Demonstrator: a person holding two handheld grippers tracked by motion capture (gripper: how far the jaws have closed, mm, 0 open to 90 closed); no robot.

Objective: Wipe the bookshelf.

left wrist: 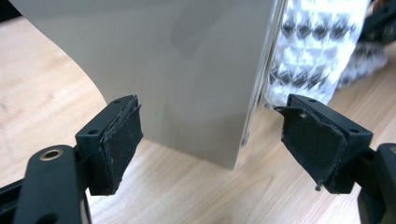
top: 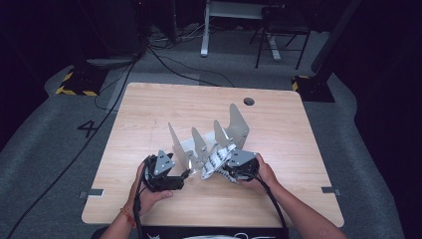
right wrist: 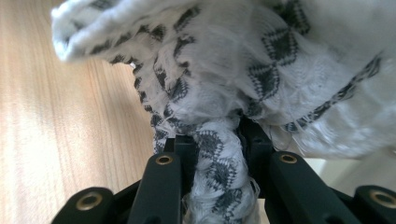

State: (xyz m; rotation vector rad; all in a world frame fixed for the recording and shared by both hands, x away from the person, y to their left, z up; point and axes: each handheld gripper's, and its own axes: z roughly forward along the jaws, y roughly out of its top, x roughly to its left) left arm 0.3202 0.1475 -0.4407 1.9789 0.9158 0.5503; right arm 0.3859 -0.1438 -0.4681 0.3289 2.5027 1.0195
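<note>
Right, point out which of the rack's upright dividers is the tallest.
The far-right plate of the grey metal divider rack, nearest the table's round hole. It rises clearly above the three lower fins to its left.

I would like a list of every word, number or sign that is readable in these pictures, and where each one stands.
"4": a dark numeral marked on the grey floor, left of the wooden table.
No lettering can be seen on the grey divider rack, the black-and-white patterned cloth, the left gripper or the right gripper.
</note>
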